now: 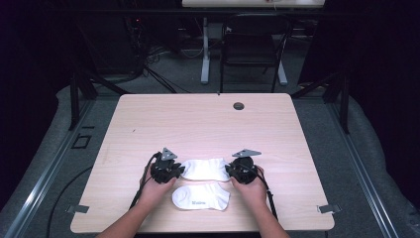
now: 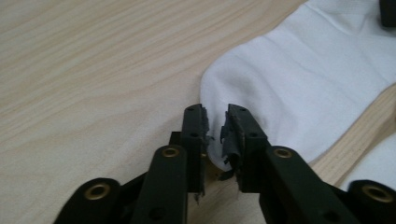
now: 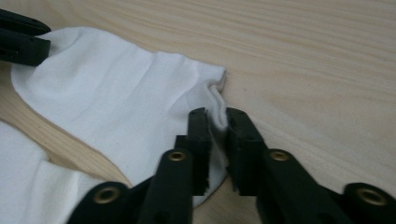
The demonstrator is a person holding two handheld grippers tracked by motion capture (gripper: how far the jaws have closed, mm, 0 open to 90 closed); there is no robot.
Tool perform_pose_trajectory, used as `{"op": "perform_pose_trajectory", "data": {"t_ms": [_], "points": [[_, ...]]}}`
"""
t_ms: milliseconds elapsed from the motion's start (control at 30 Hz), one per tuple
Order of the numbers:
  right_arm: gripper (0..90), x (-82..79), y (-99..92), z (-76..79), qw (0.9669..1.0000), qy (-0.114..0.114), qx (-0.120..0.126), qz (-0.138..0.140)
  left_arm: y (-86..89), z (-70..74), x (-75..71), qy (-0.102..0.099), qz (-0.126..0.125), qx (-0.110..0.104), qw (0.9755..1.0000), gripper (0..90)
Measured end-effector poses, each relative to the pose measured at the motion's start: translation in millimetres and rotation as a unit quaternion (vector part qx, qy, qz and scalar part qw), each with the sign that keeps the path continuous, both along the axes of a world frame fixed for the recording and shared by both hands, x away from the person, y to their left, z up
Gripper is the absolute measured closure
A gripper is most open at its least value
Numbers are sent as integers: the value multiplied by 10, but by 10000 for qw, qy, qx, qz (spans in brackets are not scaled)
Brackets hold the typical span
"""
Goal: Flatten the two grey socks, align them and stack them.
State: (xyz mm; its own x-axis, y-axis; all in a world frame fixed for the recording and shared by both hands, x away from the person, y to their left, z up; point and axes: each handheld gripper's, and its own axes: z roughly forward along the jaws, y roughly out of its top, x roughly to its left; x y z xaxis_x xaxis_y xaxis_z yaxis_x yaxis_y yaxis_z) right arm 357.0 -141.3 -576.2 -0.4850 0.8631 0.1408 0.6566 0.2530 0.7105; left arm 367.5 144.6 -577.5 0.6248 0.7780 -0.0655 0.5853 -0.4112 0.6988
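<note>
Sock (image 2: pixel 299 79) edge between both grippers' fingers (image 2: pixel 194 135)

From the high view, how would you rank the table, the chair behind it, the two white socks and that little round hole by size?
1. The table, the largest.
2. The chair, though it stands farther off, so it looks smaller than it is.
3. The far sock and near sock look alike.
4. The round hole, the smallest.

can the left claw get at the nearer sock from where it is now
Probably yes. The nearer sock lies flat and uncovered just beside the left claw, nothing between them. But that claw is pinching an end of the farther sock, so it would need to let go first.
</note>
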Motion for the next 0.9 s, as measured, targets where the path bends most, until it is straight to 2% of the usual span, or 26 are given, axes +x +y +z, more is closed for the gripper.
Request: {"op": "perform_pose_trajectory", "data": {"t_ms": [67,133,200,300,633,733,900], "points": [[862,-7,3,9,10000,17,-5,24,-7,5,-3,-16,1,22,10000,853],[865,-15,-2,25,10000,-7,35,67,-4,16,0,-1,3,0,10000,877],[866,-24,-10,45,10000,-49,12,70,7,35,0,-18,27,-60,10000,882],[867,-40,-12,86,9998,-121,131,62,22,91,-7,-112,49,-163,9998,884],[867,-70,53,261,9990,-321,257,150,55,278,-14,-247,27,-292,9993,884],[867,-75,54,282,9990,-314,269,156,66,327,-17,-292,19,-331,9990,884],[867,-93,47,328,9989,-319,312,145,92,348,-25,-252,30,-386,9989,884]]}}
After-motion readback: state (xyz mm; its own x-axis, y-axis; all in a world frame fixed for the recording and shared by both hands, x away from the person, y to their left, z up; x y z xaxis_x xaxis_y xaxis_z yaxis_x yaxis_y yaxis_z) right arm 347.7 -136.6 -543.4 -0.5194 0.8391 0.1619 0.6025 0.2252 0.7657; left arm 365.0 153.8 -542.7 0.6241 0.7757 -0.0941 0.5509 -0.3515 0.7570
